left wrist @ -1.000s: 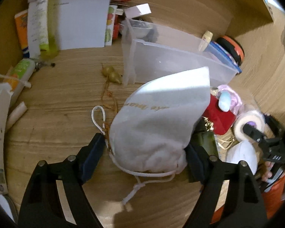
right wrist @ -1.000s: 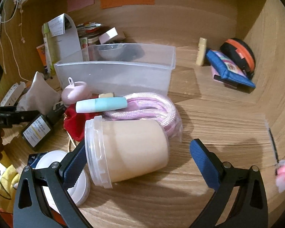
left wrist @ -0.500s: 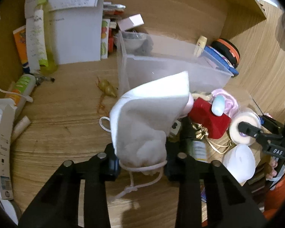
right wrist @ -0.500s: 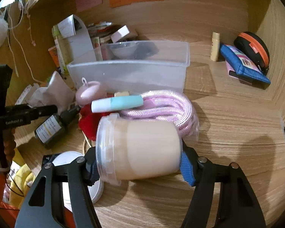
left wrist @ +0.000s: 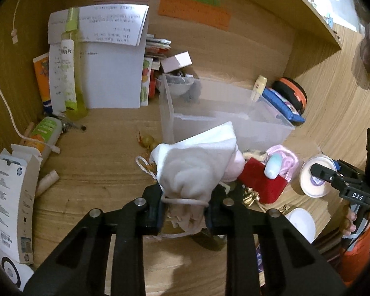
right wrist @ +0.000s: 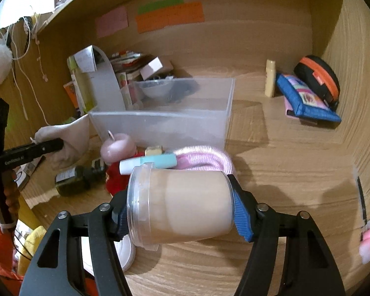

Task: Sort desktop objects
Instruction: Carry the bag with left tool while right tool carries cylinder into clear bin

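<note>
The left gripper (left wrist: pixel 184 215) is clenched on the gathered neck of one white drawstring pouch (left wrist: pixel 194 170), which stands up between its pads just in front of the clear plastic bin (left wrist: pixel 271 133). The right gripper (right wrist: pixel 178 212) grasps one clear tub (right wrist: pixel 182 204) of beige contents, lying sideways between the blue pads (right wrist: pixel 241 218), clear of the wooden desk (right wrist: pixel 283 162).

Just beyond the tub lie one pink rope coil (right wrist: pixel 204 155), one pale blue tube (right wrist: pixel 150 164), one red pouch (right wrist: pixel 116 180) and one dark bottle (right wrist: pixel 74 177) on its side. The single bin sits behind them. Against the far right corner are one blue wallet (right wrist: pixel 305 101), one round black and orange case (right wrist: pixel 318 79) and one small cream bottle (right wrist: pixel 270 77) standing upright.
</note>
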### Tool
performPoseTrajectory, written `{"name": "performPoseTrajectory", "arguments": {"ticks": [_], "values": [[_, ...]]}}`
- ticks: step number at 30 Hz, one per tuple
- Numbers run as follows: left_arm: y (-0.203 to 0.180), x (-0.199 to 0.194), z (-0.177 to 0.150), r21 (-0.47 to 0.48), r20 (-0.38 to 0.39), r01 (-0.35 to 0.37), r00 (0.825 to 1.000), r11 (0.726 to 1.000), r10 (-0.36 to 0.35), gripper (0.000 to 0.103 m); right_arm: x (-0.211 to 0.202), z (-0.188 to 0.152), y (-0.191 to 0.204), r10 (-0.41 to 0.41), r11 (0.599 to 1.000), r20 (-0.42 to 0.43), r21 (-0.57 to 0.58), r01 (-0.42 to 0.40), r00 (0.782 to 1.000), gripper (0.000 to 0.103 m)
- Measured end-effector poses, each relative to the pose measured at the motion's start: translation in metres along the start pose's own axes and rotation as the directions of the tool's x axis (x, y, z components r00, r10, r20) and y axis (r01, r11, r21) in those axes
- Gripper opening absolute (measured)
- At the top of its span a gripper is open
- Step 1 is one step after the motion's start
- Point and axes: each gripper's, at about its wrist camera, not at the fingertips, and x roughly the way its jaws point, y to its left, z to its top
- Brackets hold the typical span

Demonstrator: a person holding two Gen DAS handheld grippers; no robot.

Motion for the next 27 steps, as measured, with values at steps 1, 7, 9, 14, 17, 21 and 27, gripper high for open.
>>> {"name": "performPoseTrajectory", "arguments": {"ticks": [1, 7, 9, 14, 17, 21, 27], "values": [[0.0, -0.001, 0.001, -0.002, 0.004, 0.005, 1.0, 1.0, -0.005, 0.024, -0.002, 0.002, 0.0, 0.001, 1.0, 0.006, -0.003, -0.001, 1.0, 0.063], [-0.002, -0.012, 0.016, -0.007, 0.056, 0.043, 0.998, 0.999, -0.042, 0.024, -0.008, 0.021, 0.0, -0.004, 1.0, 0.041, -0.018, 0.004, 0.999, 0.063], [-0.002, -0.015, 0.023, -0.013, 0.07, 0.057, 0.996, 0.998, -0.056, 0.024, -0.009, 0.028, -0.001, 0.003, 1.0, 0.054, -0.02, -0.002, 0.999, 0.063], [-0.003, -0.019, 0.037, -0.024, 0.1, 0.079, 0.992, 0.997, -0.076, 0.024, -0.012, 0.047, 0.0, 0.004, 0.999, 0.093, -0.038, 0.0, 0.996, 0.063], [-0.003, -0.02, 0.048, -0.031, 0.124, 0.09, 0.989, 0.995, -0.085, 0.024, -0.009, 0.058, -0.002, 0.003, 0.999, 0.106, -0.047, 0.002, 0.994, 0.063], [-0.004, -0.018, 0.063, -0.027, 0.14, 0.096, 0.986, 0.995, -0.091, 0.024, 0.0, 0.072, -0.006, 0.013, 0.999, 0.111, -0.051, -0.007, 0.994, 0.063], [-0.01, 0.004, 0.081, -0.017, 0.122, 0.113, 0.986, 0.994, -0.11, 0.024, 0.02, 0.09, -0.009, 0.038, 0.998, 0.103, -0.058, -0.032, 0.994, 0.063]]}}
